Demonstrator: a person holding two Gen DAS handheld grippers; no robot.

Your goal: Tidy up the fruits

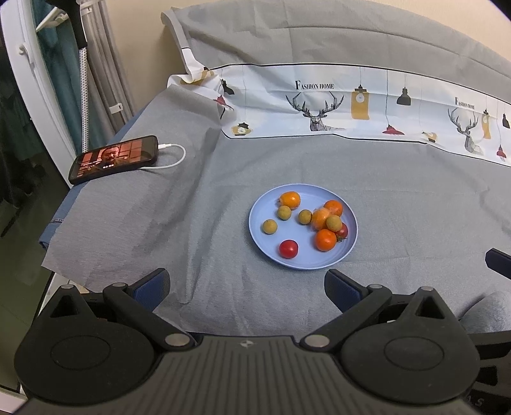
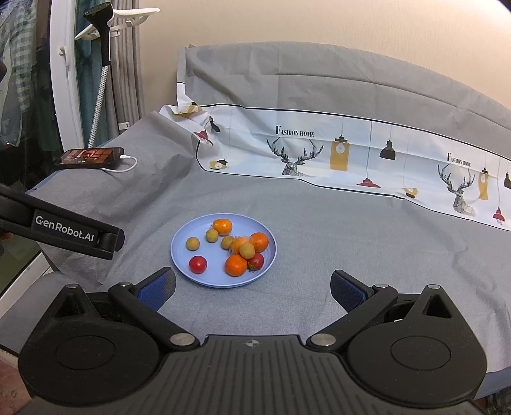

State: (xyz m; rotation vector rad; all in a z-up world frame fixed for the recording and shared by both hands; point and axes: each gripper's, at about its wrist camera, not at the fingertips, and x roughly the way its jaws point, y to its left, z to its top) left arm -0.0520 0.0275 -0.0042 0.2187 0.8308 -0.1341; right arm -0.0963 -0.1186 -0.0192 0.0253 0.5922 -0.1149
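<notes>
On grey cloth: blue plate of fruits | left hand-held gripper empty, spread | right hand-held gripper empty, spread

Soft, even indoor light falls from above on the grey cloth, warm in tone on the wall. Shadows are faint: a thin dark rim under the blue plate and mild shading in the cloth's folds. Small highlights glint on the red tomato. The lit phone screen glows reddish. Both fisheye views bend straight lines strongly near the edges, and the corners go black. The left margin is dim. Focus is sharp mid-frame; each hand-held gripper body looks slightly soft.
</notes>
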